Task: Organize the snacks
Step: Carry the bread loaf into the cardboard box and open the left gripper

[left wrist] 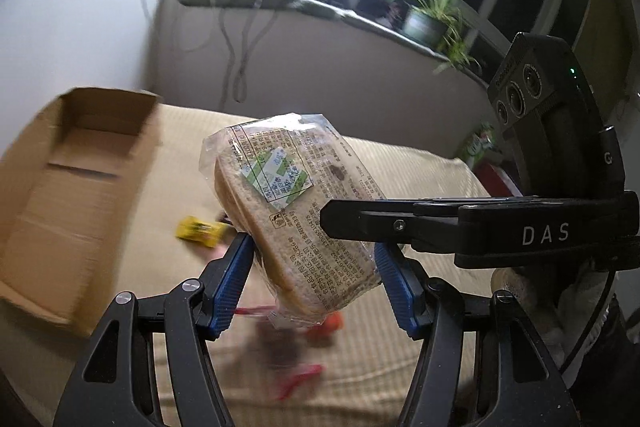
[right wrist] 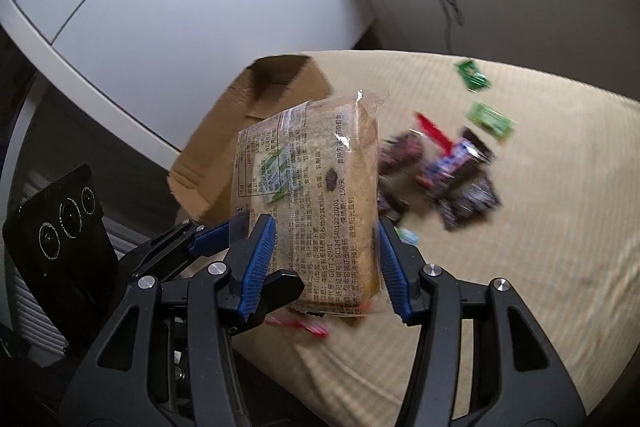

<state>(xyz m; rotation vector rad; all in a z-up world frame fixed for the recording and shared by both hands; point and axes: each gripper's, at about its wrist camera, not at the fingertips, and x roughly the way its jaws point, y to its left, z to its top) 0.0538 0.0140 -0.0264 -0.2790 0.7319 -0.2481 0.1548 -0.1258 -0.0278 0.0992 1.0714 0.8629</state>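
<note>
— Wrapped bread slice (left wrist: 296,211), clear printed film, green-white sticker; lifted off the beige surface, tilted, pinched at its lower part.
— Cardboard box (left wrist: 76,179)?
— Open, behind-left of the bread.
— Others?
— Yellow packet (left wrist: 198,231) lying flat; dark wrappers (right wrist: 452,183) heaped; two green packets (right wrist: 491,120) apart, farther back.

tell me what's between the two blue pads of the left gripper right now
In the left wrist view, the wrapped bread packet sits between the left gripper's pads, held up off the beige surface; the right gripper straddles it too.
</note>
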